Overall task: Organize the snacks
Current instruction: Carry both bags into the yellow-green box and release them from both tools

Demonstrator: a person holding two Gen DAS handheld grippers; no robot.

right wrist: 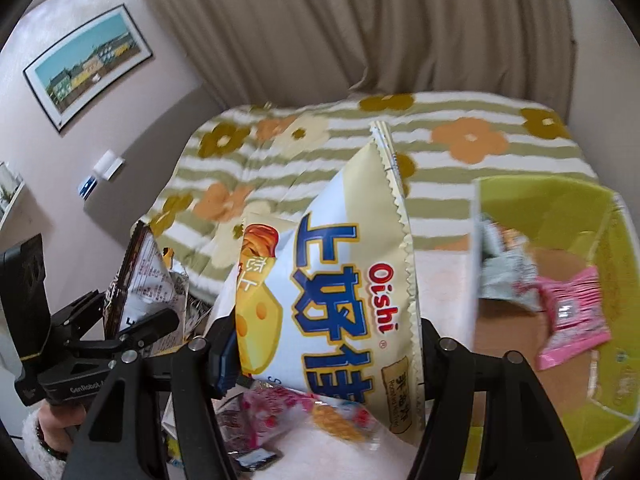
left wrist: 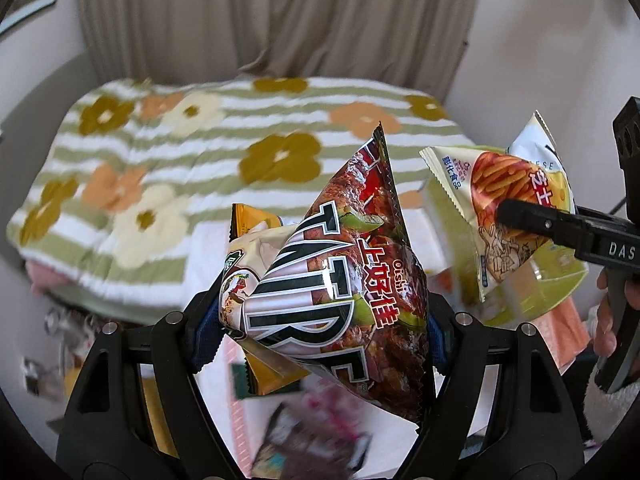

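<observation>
Two bags fill the left gripper (left wrist: 320, 320), jaws clamped on a brown chip bag (left wrist: 352, 264) and a pale one (left wrist: 248, 256) above the bed (left wrist: 160, 152). Right wrist view: right gripper (right wrist: 324, 344) clamps a white cheese bag (right wrist: 340, 280); green box (right wrist: 616, 272) right.

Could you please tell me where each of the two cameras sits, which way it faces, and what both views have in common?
Left wrist: sits on the left gripper, looking along its fingers, down towards the bed; the jaws hold a dark Oishi bag; the right gripper and a hand show at the right edge.
Right wrist: sits on the right gripper, clamped on a cheese Oishi bag; the left gripper shows at the left edge.
Shared: floral blanket, curtain, green box.
</observation>
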